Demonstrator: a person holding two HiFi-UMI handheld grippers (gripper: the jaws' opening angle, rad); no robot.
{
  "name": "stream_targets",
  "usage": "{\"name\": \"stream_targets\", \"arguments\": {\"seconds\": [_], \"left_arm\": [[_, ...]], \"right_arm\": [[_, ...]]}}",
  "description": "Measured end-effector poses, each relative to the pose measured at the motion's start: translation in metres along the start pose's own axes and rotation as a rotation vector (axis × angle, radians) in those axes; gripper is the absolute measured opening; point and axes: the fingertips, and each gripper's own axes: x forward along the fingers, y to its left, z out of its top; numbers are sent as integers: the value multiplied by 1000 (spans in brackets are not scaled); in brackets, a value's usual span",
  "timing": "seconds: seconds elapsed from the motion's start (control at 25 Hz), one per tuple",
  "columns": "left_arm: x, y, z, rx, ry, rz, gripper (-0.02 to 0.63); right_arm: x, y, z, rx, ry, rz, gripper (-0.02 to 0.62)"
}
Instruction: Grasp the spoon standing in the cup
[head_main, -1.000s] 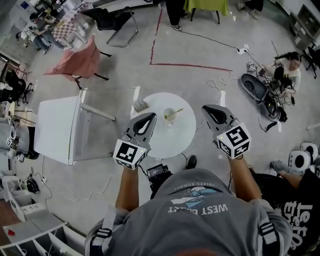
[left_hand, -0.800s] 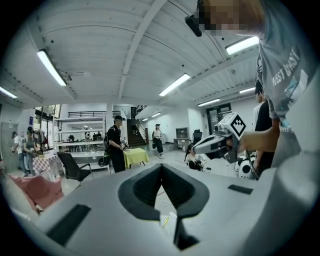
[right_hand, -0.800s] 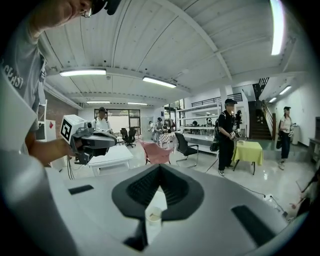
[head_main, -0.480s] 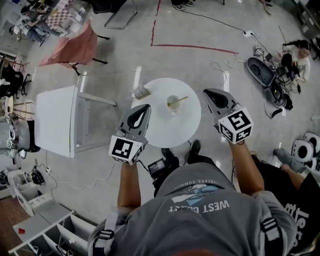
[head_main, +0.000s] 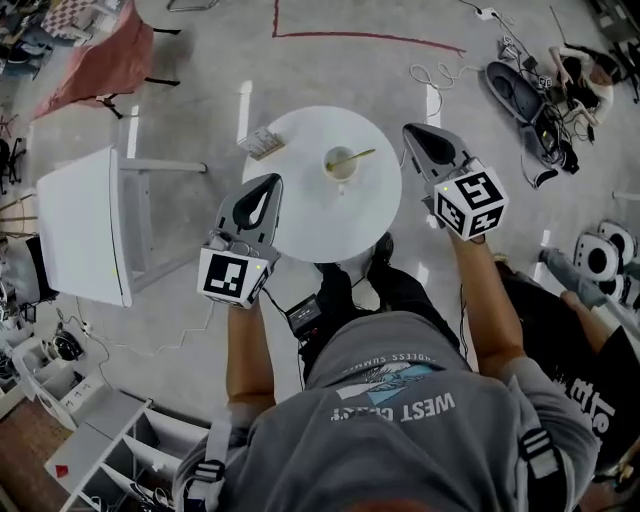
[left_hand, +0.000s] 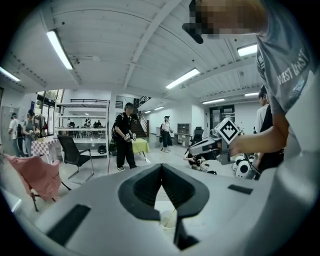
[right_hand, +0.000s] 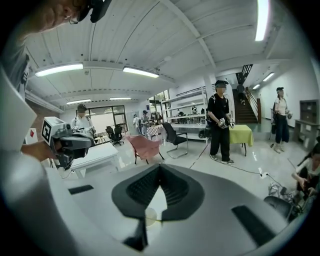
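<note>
On round white table: cup, spoon | grey floor around

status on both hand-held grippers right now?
Left hand-held gripper: closed, holding nothing.
Right hand-held gripper: closed, holding nothing.

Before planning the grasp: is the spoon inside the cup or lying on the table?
Inside. The spoon leans in the upright cup on the round table, handle sticking out over the rim.
</note>
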Motion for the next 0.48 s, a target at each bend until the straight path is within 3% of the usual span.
{"name": "stream_targets", "arguments": {"seconds": [0.48], "left_arm": [[6, 20, -37, -35, 41, -6, 5]], "right_arm": [[43, -24, -49, 50, 77, -61, 2]]}}
